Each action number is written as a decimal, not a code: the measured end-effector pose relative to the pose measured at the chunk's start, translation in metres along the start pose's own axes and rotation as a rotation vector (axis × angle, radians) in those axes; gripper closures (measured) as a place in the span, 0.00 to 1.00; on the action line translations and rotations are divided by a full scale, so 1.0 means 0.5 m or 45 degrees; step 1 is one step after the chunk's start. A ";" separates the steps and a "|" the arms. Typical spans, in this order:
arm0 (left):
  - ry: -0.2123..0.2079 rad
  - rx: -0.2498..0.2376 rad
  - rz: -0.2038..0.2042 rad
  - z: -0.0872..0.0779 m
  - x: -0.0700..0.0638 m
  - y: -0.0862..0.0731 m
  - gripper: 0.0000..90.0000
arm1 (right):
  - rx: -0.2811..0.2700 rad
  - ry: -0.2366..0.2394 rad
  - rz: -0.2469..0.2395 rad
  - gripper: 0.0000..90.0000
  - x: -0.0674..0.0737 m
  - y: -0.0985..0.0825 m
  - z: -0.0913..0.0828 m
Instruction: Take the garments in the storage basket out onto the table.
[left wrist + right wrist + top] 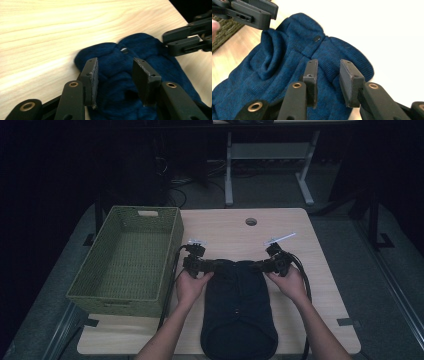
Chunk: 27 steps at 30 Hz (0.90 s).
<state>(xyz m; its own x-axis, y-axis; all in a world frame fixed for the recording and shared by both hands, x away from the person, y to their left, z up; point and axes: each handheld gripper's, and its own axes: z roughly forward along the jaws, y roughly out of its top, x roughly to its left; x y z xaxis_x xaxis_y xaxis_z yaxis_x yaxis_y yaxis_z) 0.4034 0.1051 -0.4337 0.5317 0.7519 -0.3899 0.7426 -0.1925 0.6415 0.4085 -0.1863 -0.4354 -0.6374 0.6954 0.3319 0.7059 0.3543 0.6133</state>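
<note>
A dark blue knitted garment (239,305) lies flat on the wooden table (225,227), its rounded far end between the two grippers. A snap button (317,38) sits near that end. My left gripper (220,265) comes in from the left at the garment's top edge. In the left gripper view its jaws stand apart over the blue fabric (110,50), gripping nothing. My right gripper (257,266) comes in from the right. Its jaws likewise stand apart above the fabric (287,55), and nothing is pinched between the pads (312,72).
A green woven basket (115,297) stands empty on the table's left side, close to the left hand. A round cable hole (251,221) is near the table's far edge. Cables trail from both grippers toward the near edge. Dark floor and a desk frame lie beyond.
</note>
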 end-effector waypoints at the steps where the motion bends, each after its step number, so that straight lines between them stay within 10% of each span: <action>1: 0.012 0.004 -0.015 0.003 0.008 -0.001 0.62 | -0.006 0.003 0.013 0.74 -0.006 0.001 -0.001; 27: 0.051 0.079 -0.089 0.036 0.041 -0.010 0.61 | 0.076 -0.014 0.122 0.66 -0.062 0.000 0.017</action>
<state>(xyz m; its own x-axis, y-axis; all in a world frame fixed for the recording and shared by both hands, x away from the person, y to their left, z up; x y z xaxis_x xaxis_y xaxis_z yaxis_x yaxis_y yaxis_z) 0.4181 0.1102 -0.4570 0.4620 0.7890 -0.4050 0.8017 -0.1762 0.5712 0.4309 -0.2023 -0.4517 -0.5627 0.7346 0.3791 0.7809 0.3219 0.5353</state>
